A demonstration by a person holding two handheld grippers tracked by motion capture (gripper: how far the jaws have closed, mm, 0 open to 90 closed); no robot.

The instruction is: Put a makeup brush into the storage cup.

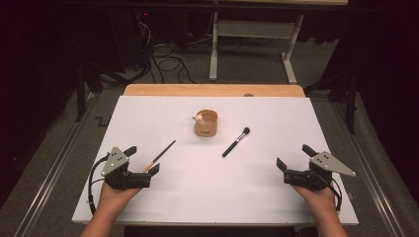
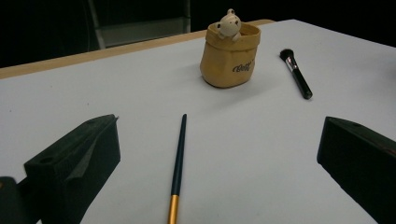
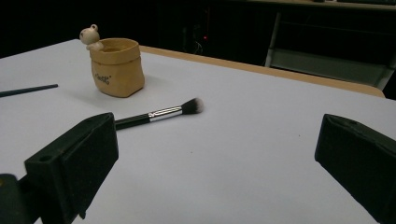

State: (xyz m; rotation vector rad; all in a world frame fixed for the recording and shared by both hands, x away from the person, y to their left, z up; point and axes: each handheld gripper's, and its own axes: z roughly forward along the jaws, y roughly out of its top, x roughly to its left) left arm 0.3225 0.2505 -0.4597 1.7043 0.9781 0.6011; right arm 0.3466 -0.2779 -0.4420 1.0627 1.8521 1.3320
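both grippers, left (image 1: 143,159) and right (image 1: 291,155), sit wide open holding nothing. thin brush (image 1: 160,155) lies right by the left one, makeup brush (image 1: 235,141) near the pot (image 1: 206,123), nothing blocking.

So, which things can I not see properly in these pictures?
- Thin brush: its gold end is cut off by the bottom edge of the left gripper view; in the high view the left claw covers that end.
- Pot: its inside is hidden by its own wall.
- Print on the pot: too small and blurred to read.
- Makeup brush: its handle end is behind a jaw in the right gripper view.
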